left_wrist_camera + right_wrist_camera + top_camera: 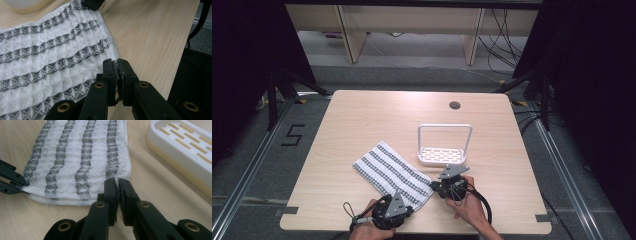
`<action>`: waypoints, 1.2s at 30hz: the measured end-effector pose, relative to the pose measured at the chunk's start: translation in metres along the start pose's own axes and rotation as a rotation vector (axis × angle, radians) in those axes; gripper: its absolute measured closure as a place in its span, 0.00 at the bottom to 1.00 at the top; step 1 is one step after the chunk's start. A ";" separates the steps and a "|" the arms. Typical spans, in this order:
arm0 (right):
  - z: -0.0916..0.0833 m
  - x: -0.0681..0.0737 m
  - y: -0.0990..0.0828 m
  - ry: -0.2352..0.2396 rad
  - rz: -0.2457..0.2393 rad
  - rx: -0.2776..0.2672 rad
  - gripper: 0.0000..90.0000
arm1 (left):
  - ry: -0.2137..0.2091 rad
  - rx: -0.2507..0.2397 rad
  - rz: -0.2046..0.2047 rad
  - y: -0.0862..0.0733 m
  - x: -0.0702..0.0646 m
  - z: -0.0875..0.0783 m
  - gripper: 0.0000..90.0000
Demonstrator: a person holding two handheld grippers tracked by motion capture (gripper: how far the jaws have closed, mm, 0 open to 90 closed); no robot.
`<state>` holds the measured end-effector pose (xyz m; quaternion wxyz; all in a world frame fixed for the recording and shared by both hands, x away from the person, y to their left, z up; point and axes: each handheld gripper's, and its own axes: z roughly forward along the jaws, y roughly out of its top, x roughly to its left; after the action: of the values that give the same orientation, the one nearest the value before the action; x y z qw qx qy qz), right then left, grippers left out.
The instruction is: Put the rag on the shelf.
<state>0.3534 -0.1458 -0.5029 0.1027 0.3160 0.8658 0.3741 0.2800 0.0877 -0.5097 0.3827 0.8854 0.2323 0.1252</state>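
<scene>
The fingers (110, 72) of the left gripper (409, 206) are pinched tight on the near corner of the striped cloth (391, 172), with a sliver of white hem caught between the pads. The right gripper (435, 186) has its jaws likewise pressed together on the neighbouring corner of that same near edge, the fabric nipped between its fingers (111, 191). Both corners sit close to the table's (362, 115) front edge. The cloth lies flat and folded, slanting away to the left across the wood. Just beyond the right gripper stands a white slotted rack (444, 145) with a tall handle, close beside the cloth. A dark round hole (455, 105) sits farther back.
</scene>
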 end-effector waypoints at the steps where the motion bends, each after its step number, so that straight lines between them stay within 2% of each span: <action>1: -0.003 0.000 0.002 0.004 -0.003 0.016 0.95 | -0.006 -0.011 0.003 0.001 0.000 -0.001 0.95; 4: -0.009 0.001 0.005 0.002 -0.012 -0.012 0.96 | -0.005 -0.023 0.002 0.003 0.001 -0.006 0.95; 5: -0.010 0.001 0.006 0.008 -0.007 -0.012 0.96 | -0.012 -0.034 -0.015 0.004 0.001 -0.007 0.95; 6: -0.010 0.002 0.006 0.005 -0.005 -0.040 0.96 | -0.005 -0.034 0.001 0.005 0.003 -0.008 0.95; 8: -0.015 0.001 0.009 0.009 -0.016 -0.034 0.96 | -0.016 -0.055 -0.036 0.006 0.002 -0.011 0.95; 9: -0.017 0.001 0.011 0.010 -0.012 -0.041 0.96 | -0.002 -0.053 -0.009 0.008 0.004 -0.015 0.95; 10: -0.019 0.001 0.012 0.011 -0.016 -0.047 0.96 | -0.002 -0.053 -0.009 0.008 0.004 -0.015 0.95; 12: -0.021 0.001 0.015 0.011 -0.018 -0.054 0.96 | -0.008 -0.086 -0.044 0.011 0.006 -0.021 0.95; 14: -0.024 0.002 0.019 0.020 -0.023 -0.067 0.96 | -0.002 -0.090 -0.049 0.014 0.008 -0.027 0.95; 15: -0.025 0.003 0.021 0.026 -0.010 -0.075 0.96 | -0.001 -0.106 -0.049 0.016 0.011 -0.029 0.95; 17: -0.029 0.003 0.027 0.033 -0.025 -0.095 0.97 | -0.011 -0.113 -0.056 0.017 0.012 -0.033 0.95; 18: -0.032 0.004 0.031 0.037 -0.032 -0.102 0.97 | -0.036 -0.158 -0.101 0.020 0.014 -0.037 0.95; 20: -0.035 0.003 0.037 0.029 -0.050 -0.123 0.97 | -0.031 -0.160 -0.096 0.024 0.019 -0.046 0.95; 23: -0.037 0.005 0.043 0.036 -0.043 -0.141 0.97 | -0.032 -0.172 -0.110 0.027 0.023 -0.053 0.95; 24: -0.038 0.006 0.051 0.049 -0.055 -0.149 0.97 | -0.036 -0.181 -0.118 0.031 0.026 -0.058 0.95; 27: -0.041 0.006 0.057 0.049 -0.063 -0.153 0.97 | -0.030 -0.187 -0.102 0.036 0.029 -0.067 0.95; 30: -0.052 0.008 0.074 0.054 -0.074 -0.187 0.97 | -0.010 -0.214 -0.093 0.046 0.036 -0.083 0.95; 33: -0.062 0.010 0.087 0.066 -0.057 -0.189 0.97 | -0.014 -0.241 -0.106 0.054 0.042 -0.096 0.95; 34: -0.065 0.010 0.092 0.074 -0.074 -0.202 0.97 | -0.014 -0.241 -0.106 0.054 0.042 -0.096 0.95; 35: -0.068 0.011 0.097 0.073 -0.077 -0.211 0.97 | -0.025 -0.268 -0.120 0.061 0.046 -0.106 0.95; 36: -0.072 0.012 0.101 0.077 -0.073 -0.215 0.97 | -0.025 -0.268 -0.120 0.061 0.046 -0.106 0.95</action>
<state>0.3617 -0.1279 -0.3795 0.1163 0.2566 0.8349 0.4729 0.2962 0.1406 -0.3912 0.5072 0.8122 0.2614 0.1211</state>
